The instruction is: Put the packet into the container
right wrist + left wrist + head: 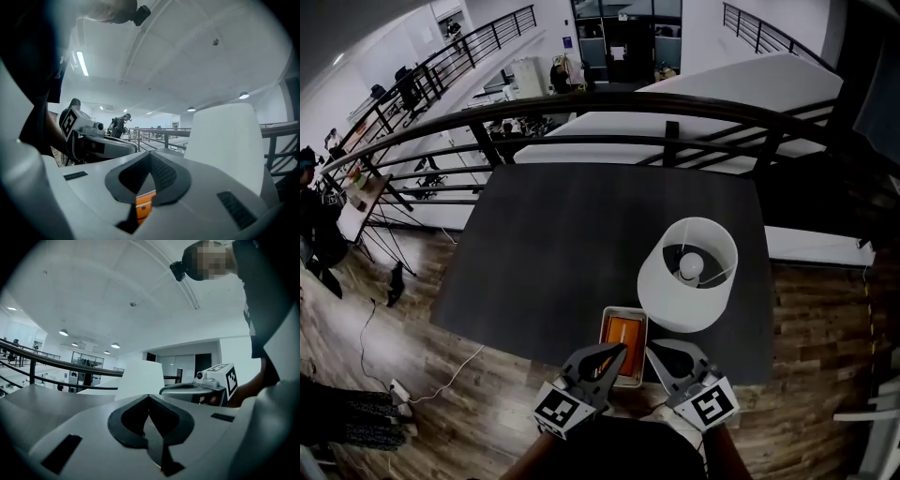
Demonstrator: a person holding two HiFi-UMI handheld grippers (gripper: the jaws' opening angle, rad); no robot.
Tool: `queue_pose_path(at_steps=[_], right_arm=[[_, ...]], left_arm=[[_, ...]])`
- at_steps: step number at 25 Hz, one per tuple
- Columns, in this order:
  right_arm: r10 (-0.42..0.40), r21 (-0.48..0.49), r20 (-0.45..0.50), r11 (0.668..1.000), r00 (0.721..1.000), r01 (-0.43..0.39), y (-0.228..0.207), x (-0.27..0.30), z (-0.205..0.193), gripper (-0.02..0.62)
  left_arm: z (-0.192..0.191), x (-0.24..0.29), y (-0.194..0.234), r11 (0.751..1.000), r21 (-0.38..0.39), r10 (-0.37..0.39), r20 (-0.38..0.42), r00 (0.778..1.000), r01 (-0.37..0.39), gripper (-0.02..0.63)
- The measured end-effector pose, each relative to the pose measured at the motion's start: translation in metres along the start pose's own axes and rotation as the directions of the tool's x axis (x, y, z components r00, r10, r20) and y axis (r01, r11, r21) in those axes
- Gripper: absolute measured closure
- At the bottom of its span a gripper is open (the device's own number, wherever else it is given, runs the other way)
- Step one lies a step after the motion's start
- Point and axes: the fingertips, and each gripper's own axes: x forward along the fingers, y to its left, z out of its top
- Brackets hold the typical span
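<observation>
An orange packet (623, 336) lies inside a shallow pale container (623, 312) at the near edge of the dark table (581, 244). My left gripper (617, 352) hovers over the container's near end, shut and holding nothing. Just right of the container, my right gripper (653, 350) is also shut and empty. In the left gripper view the shut jaws (149, 397) point level across the table toward the lamp shade (140, 378), with the right gripper (206, 390) alongside. In the right gripper view the packet (143, 206) shows below the shut jaws (150, 154).
A white lamp shade (687, 272) with a bulb inside stands on the table right beside the container. A dark railing (609, 103) runs along the table's far side. Wooden floor (825, 356) surrounds the table, and a cable (441, 384) trails at the left.
</observation>
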Motion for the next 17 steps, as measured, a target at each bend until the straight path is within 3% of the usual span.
queue_pose_path(at_steps=[3,7,17], right_arm=[[0.003,0.000,-0.002,1.000,1.000,-0.003,-0.001,0.002,-0.001,0.592],[0.003,0.002,0.010,1.000,1.000,-0.003,-0.001,0.003,0.004,0.592],[-0.008,0.018,0.030,1.000,1.000,0.007,-0.009,0.006,0.009,0.592]], left_arm=[[0.003,0.002,0.001,1.000,0.005,-0.005,0.005,1.000,0.005,0.598],[0.010,0.005,0.001,0.999,-0.051,-0.011,0.022,1.000,0.012,0.598],[0.012,0.014,0.004,0.999,-0.047,-0.018,0.019,1.000,0.019,0.598]])
